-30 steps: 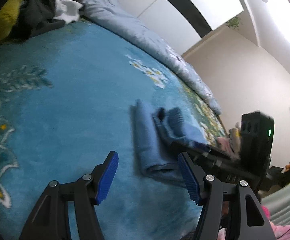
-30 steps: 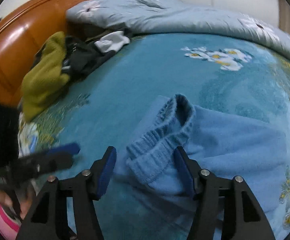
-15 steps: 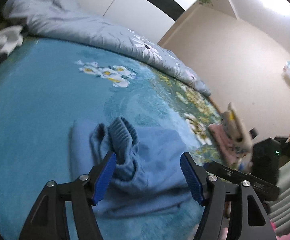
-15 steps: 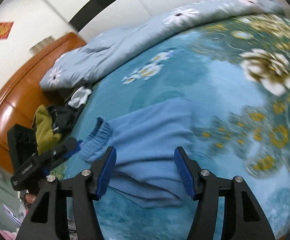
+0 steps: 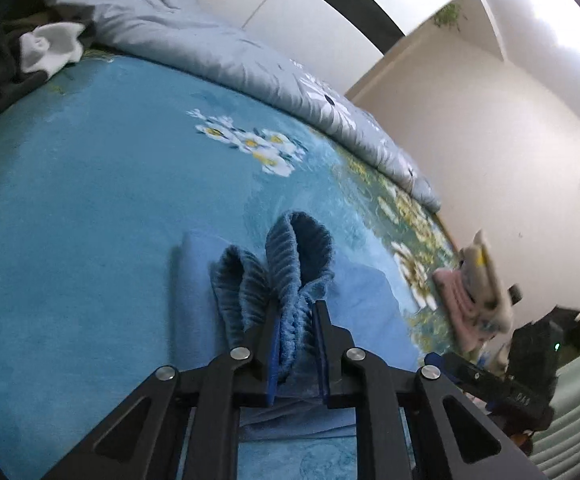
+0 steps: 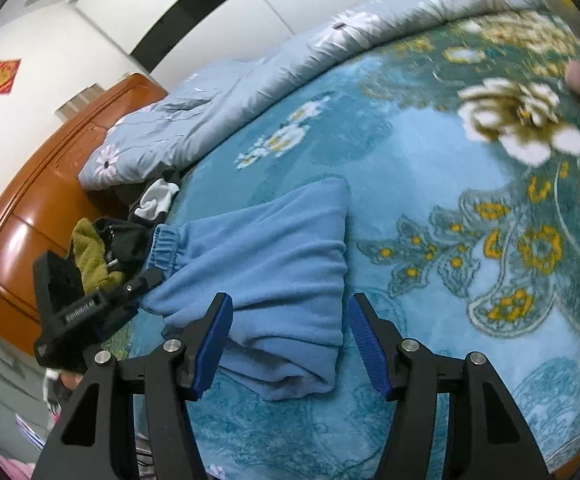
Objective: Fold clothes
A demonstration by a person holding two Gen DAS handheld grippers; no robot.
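Observation:
Light blue trousers (image 6: 270, 256) lie folded on the teal flowered bedspread (image 5: 70, 180). In the left wrist view their ribbed elastic end (image 5: 297, 248) bunches up between the pads of my left gripper (image 5: 295, 308), whose jaws are closing and squeeze the fabric. The right wrist view has that same left gripper (image 6: 146, 280) at the gathered end on the left. My right gripper (image 6: 290, 304) hovers open over the trousers' near folded edge, its blue pads clear of the cloth on both sides.
A heap of olive, black and white clothes (image 6: 102, 248) sits by the wooden headboard (image 6: 30, 220). A grey-blue quilt (image 5: 210, 40) runs along the bed's far side. A folded pink and cream stack (image 5: 465, 296) rests near the bed's right edge.
My left gripper moved over the trousers and its jaws went from wide open to pinching the ribbed end. My right gripper swung away from the elastic end and rolled, then held still.

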